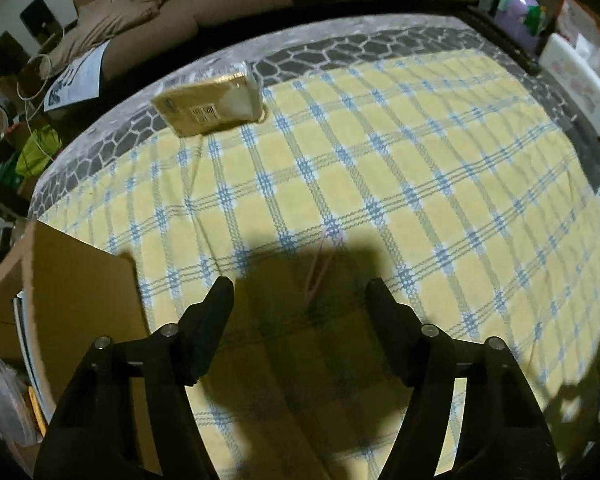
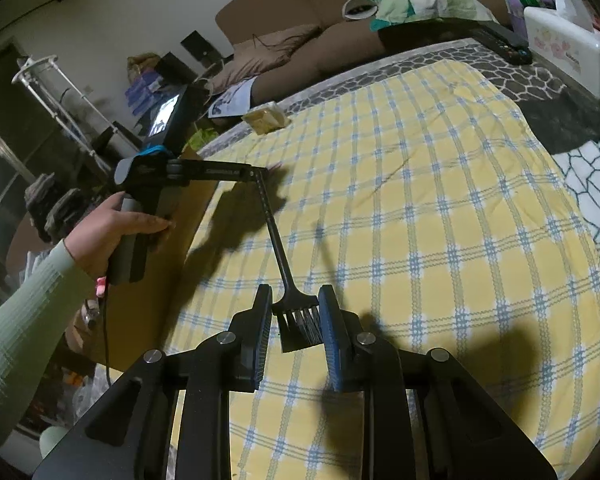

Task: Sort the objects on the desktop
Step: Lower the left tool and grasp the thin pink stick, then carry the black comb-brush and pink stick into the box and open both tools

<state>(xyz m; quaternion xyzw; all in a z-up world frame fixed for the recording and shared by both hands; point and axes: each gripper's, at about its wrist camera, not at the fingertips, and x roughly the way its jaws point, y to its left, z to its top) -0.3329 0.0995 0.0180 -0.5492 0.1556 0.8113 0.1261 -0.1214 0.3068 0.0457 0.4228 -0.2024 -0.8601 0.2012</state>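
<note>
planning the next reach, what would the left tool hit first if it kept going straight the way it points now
Probably the thin pink loop lying on the yellow-and-blue checked tablecloth, just ahead between the left tool's open, empty fingers. Depth is unclear; otherwise it meets bare cloth.

Left tongs (image 1: 300, 292) agape; right tongs (image 2: 296, 312) clamped

The tablecloth (image 1: 380, 168) is yellow, checked with blue and grey-green lines; under it lies a grey mat (image 1: 340, 50) with a dark honeycomb pattern; the packet (image 1: 212, 106) is tan; the brush (image 2: 296, 312) is black; the cardboard box (image 1: 80, 280) is brown; the sleeve (image 2: 24, 320) is pale green.
</note>
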